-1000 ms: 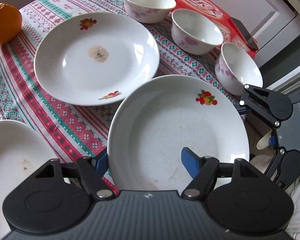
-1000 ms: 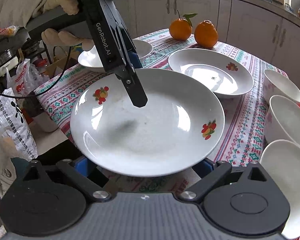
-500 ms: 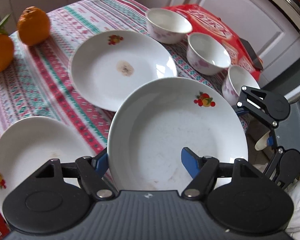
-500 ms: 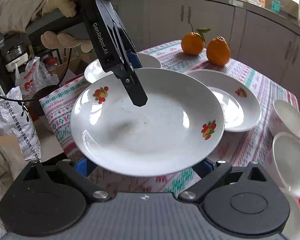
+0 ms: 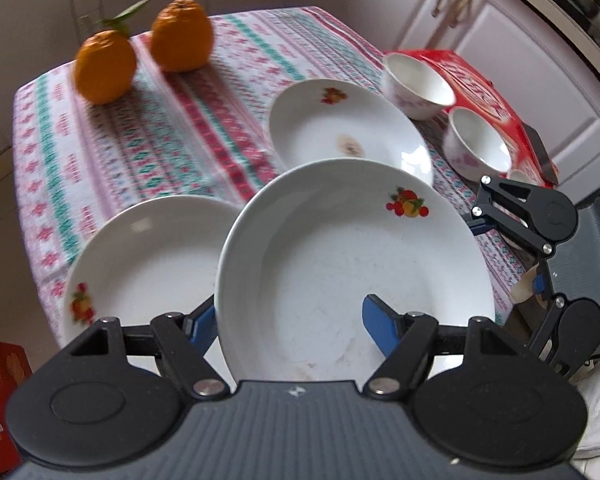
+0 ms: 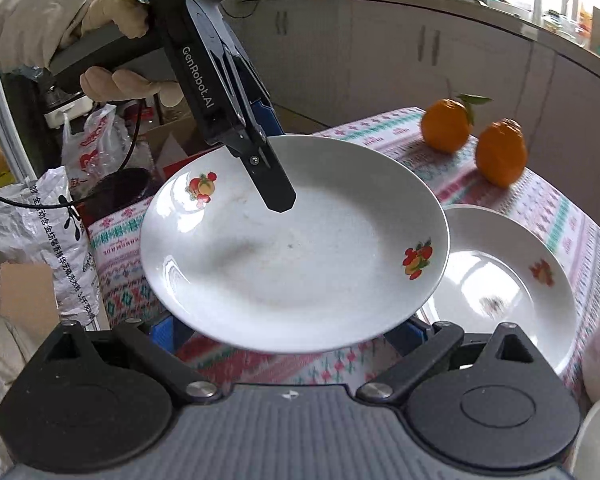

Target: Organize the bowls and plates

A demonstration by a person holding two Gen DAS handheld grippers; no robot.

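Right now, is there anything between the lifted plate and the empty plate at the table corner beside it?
Nothing visible. The lifted plate, clamped in the left gripper, hangs beside the corner plate, whose visible surface is bare; its right edge is hidden behind the lifted plate.

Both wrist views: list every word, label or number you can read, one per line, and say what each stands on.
"GenRobot.AI": on the side of the left gripper, right wrist view.
"AS": cut-off letters at the top of that same gripper body.
White lettering on the red box: blurred, unreadable.
Black characters on the white plastic bag: too small and creased to read.
Red print on the bag behind: unreadable.
The held plate bears only fruit pictures.
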